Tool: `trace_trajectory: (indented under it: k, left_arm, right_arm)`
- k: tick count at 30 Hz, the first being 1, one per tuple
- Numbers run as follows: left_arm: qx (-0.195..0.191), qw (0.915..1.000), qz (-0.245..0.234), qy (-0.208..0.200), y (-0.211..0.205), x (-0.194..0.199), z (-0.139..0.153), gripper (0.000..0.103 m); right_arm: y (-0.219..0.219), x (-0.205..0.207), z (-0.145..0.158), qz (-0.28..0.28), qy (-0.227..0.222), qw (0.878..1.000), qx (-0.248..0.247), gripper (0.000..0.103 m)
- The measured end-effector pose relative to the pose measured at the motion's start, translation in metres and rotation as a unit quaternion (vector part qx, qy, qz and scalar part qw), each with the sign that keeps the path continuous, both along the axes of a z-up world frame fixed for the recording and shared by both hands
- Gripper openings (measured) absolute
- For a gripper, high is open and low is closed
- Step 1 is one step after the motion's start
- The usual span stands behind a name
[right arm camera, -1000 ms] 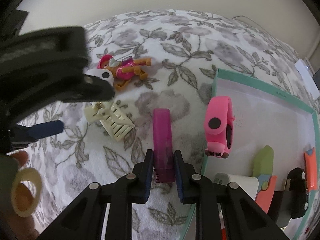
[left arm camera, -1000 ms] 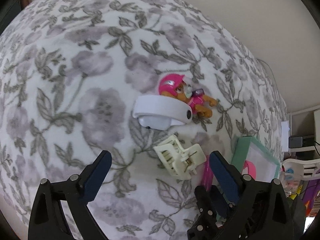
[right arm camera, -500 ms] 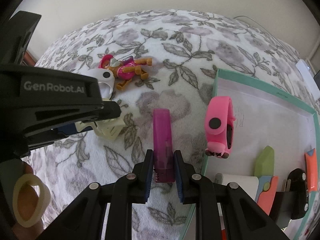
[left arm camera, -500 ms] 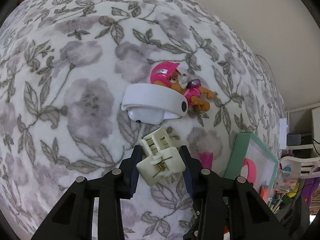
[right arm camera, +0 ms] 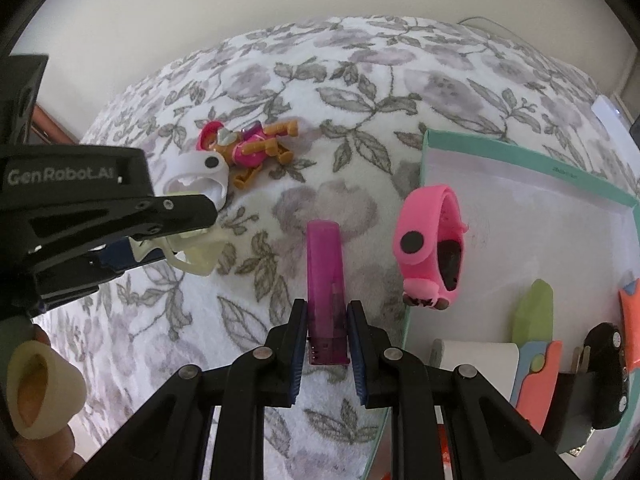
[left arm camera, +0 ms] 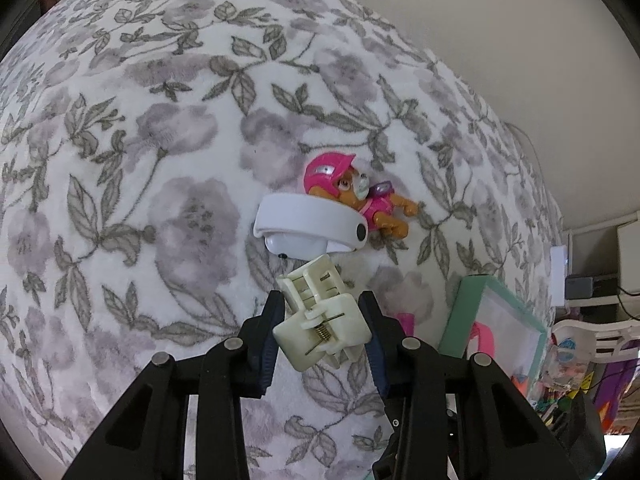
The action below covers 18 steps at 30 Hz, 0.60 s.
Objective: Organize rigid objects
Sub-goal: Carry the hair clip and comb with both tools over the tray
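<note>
My left gripper [left arm camera: 322,318] is shut on a cream hair claw clip [left arm camera: 320,326], lifted a little off the floral blanket [left arm camera: 120,160]; the right wrist view shows that same clip [right arm camera: 192,250] under the left gripper's black body [right arm camera: 92,216]. Just beyond it lie a white wristband [left arm camera: 308,226] and a toy pup with a pink helmet [left arm camera: 352,194]. My right gripper [right arm camera: 327,334] is shut on a purple lighter [right arm camera: 324,280], which points away beside a teal-rimmed tray [right arm camera: 520,156]. In the tray stands a pink wristband [right arm camera: 432,248].
The tray's near right part holds a green piece [right arm camera: 534,312], coral pieces [right arm camera: 538,380], a white block [right arm camera: 476,364] and a black plug [right arm camera: 604,376]. A finger with a cream ring [right arm camera: 36,392] shows at lower left. A wall bounds the far side; cluttered shelves [left arm camera: 592,280] stand right.
The left gripper's jaws came in from wide open and closed on the cream clip, then raised it slightly. The right gripper kept still, holding the purple lighter.
</note>
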<state>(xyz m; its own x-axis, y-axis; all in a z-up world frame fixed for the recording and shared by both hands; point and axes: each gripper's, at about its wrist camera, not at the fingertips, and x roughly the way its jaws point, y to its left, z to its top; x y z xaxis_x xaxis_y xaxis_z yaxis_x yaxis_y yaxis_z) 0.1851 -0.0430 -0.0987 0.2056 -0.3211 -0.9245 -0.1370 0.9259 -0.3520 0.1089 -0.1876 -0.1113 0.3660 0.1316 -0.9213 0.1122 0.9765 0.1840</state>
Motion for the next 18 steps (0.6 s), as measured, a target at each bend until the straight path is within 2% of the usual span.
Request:
trace_trajectory:
  k: [10, 18]
  left_arm:
    - [-0.014, 0.9991, 0.01, -0.038, 0.011, -0.003, 0.036, 0.04]
    - [-0.023, 0.9972, 0.015, -0.07, 0.013, -0.004, 0.065, 0.04]
  right_arm:
    - [0.0, -0.005, 0.03, 0.001, -0.04, 0.999, 0.022, 0.019]
    - [-0.006, -0.006, 0.04, -0.007, -0.057, 0.998, 0.04, 0.019]
